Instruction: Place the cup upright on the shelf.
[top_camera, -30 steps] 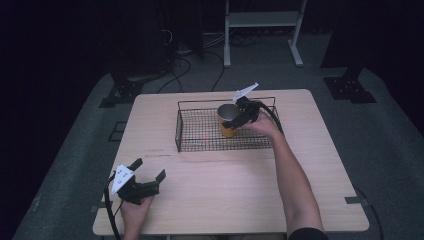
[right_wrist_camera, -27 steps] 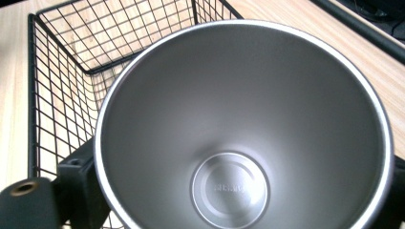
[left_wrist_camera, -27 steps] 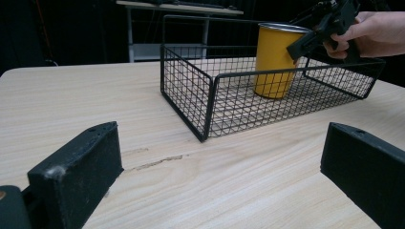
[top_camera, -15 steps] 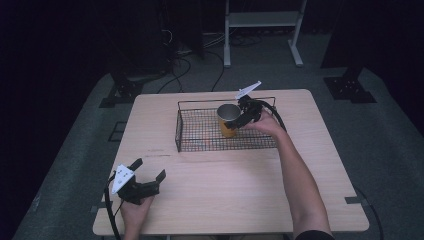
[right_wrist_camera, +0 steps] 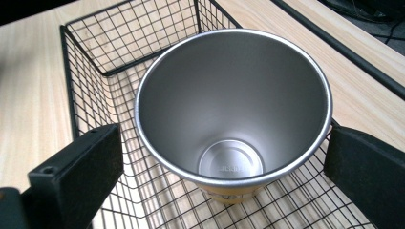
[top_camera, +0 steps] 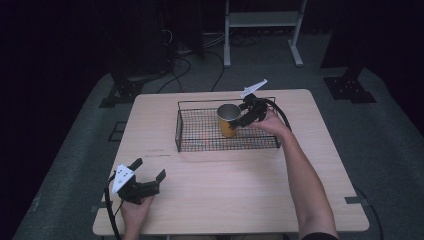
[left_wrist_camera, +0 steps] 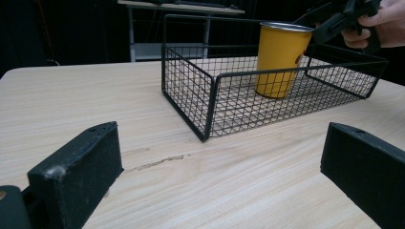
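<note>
A yellow metal cup (top_camera: 226, 125) with a silver inside (right_wrist_camera: 229, 95) stands upright in the right half of a black wire basket (top_camera: 200, 145) at the back of the table. My right gripper (top_camera: 239, 117) is open at the cup's rim, one jaw on each side of it (right_wrist_camera: 224, 143). The left gripper view has the cup (left_wrist_camera: 279, 62) in the basket (left_wrist_camera: 191, 90) and the right gripper (left_wrist_camera: 334, 19) beside its rim. My left gripper (top_camera: 148, 168) is open at the table's front left, nothing between its jaws (left_wrist_camera: 219, 152).
The light wood table (top_camera: 225, 195) has bare surface in front of the basket. On the dark floor behind it stand a metal rack (top_camera: 260, 20), loose cables (top_camera: 185, 50) and two stand bases (top_camera: 120, 92) (top_camera: 350, 85).
The right hand and gripper have shifted slightly at the cup's rim. The cup stays upright in the basket. The left gripper has not moved.
</note>
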`<action>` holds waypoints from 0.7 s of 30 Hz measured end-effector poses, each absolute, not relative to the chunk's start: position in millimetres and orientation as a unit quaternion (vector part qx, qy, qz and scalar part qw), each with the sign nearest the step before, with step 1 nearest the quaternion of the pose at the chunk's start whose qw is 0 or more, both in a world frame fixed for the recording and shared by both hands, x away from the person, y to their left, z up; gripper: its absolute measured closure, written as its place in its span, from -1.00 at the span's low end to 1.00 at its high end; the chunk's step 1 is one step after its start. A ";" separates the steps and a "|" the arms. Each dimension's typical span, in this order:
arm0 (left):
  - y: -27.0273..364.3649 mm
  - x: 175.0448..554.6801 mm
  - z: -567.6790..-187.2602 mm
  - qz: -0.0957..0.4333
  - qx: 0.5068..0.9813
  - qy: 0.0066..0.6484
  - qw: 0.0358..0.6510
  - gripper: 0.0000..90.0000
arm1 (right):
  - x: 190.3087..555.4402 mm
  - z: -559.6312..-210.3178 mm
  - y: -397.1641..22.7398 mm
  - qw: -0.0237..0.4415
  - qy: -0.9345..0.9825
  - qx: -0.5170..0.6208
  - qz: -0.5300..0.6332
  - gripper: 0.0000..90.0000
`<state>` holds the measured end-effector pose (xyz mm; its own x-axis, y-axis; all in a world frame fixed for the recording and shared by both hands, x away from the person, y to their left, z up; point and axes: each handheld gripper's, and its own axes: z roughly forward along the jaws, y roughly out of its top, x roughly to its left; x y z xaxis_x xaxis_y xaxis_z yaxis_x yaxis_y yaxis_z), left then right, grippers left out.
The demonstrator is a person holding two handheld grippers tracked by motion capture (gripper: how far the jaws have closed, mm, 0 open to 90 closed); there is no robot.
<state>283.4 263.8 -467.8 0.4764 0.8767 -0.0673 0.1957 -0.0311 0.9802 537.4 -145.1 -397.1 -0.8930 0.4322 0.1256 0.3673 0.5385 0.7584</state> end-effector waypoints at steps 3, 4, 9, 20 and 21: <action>263.8 283.2 -467.8 0.304 0.651 0.412 0.560 -1.00 | 535.0 -393.2 -147.6 0.040 0.877 0.225 0.422 -1.00; 263.8 283.2 -467.8 0.304 0.651 0.412 0.560 -1.00 | 535.0 -393.2 -147.6 0.040 0.877 0.225 0.422 -1.00; 263.7 283.3 -467.9 0.305 0.650 0.414 0.559 -1.00 | 531.1 -386.8 -153.3 0.040 0.875 0.225 0.427 -1.00; 263.6 282.8 -467.8 0.305 0.651 0.412 0.560 -1.00 | 519.5 -380.9 -174.9 0.048 0.856 0.235 0.457 -1.00; 263.4 282.8 -467.8 0.305 0.651 0.412 0.560 -1.00 | 517.9 -380.4 -176.8 0.051 0.855 0.236 0.460 -1.00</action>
<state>282.8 263.4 -467.8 0.4745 0.8778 -0.0659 0.1953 -0.0320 0.9802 517.9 -176.8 -380.4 -0.8838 0.4494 0.1300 0.3563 0.4666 0.8095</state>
